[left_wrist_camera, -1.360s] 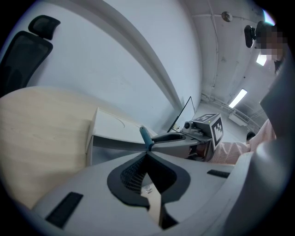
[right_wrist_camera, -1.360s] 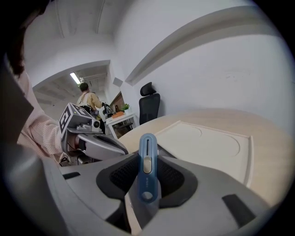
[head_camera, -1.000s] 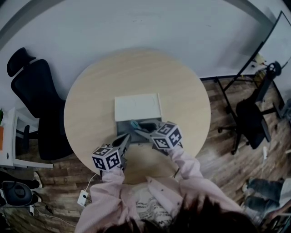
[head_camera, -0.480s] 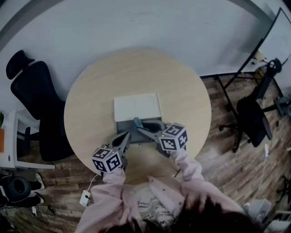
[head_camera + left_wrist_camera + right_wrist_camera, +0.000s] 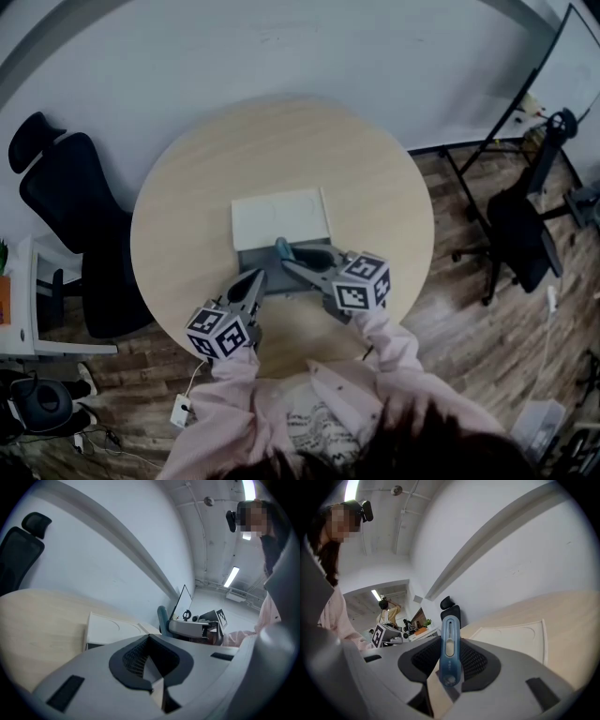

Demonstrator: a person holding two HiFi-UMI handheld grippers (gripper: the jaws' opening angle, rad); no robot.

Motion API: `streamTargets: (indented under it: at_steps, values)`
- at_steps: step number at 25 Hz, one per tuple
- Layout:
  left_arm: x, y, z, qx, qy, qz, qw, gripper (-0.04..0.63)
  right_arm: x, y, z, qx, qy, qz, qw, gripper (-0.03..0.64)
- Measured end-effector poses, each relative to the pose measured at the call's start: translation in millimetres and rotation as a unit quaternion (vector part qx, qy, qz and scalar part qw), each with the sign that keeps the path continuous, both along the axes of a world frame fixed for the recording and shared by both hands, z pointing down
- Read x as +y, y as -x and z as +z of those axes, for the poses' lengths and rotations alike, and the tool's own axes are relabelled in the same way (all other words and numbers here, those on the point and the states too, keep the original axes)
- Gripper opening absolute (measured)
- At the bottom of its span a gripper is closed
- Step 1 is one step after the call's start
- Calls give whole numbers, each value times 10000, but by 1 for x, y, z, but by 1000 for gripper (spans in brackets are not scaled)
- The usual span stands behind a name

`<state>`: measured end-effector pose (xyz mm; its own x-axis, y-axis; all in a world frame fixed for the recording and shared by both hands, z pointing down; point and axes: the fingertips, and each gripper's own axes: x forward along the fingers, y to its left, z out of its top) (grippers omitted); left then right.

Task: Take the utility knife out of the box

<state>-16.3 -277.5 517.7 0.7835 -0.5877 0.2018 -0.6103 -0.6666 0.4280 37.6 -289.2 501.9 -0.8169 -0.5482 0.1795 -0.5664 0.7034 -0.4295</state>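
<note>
The right claw [image 5: 291, 267] is clamped on the slim blue plastic utility knife [image 5: 449, 644]. The right gripper view shows the knife standing upright between the two dark ribbed pads, its slider facing the camera and its upper end rising past the jaw tips. From the head view, the knife's blue end [image 5: 280, 247] sticks out just ahead of this claw. It sits over the line where the tray of the open grey cardboard box [image 5: 251, 259] meets its flat white lid [image 5: 279, 217]. The lid lies folded back on the far side of the claw, on the round pale wooden table [image 5: 281, 150].

The left claw [image 5: 255, 277] has its jaws drawn together with nothing between them. Its tips are at the near left corner of the box tray, though whether they touch it cannot be told. The right claw and the knife are just to its right.

A second ago the knife's blue end lay lower, inside the tray. Since then it has lifted and slid slightly towards the lid. The right claw's marker cube has drawn a little further right, and the left claw has barely shifted.
</note>
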Motion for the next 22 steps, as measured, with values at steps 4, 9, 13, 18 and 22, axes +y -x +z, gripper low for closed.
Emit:
streamTargets:
  at_steps: [4, 9, 13, 18, 22]
  values:
    - [-1, 3, -6, 15, -107, -1, 9999, 9, 0, -1, -8, -82, -104, 68, 9999, 129]
    - [-1, 0, -12, -3, -215, 13, 9998, 9, 1, -5, -18, -230, -178, 130, 9995, 129]
    - [-3, -1, -16, 2, -280, 31, 9996, 9, -1, -5, -25, -310, -256, 196, 9990, 129]
    - [-3, -1, -24, 15, -485, 36, 9988, 9, 5, -4, -38, -488, -410, 68, 9979, 129]
    - [-4, 0, -27, 44, -573, 56, 9983, 9, 6, -4, -38, -507, -444, 70, 9977, 128]
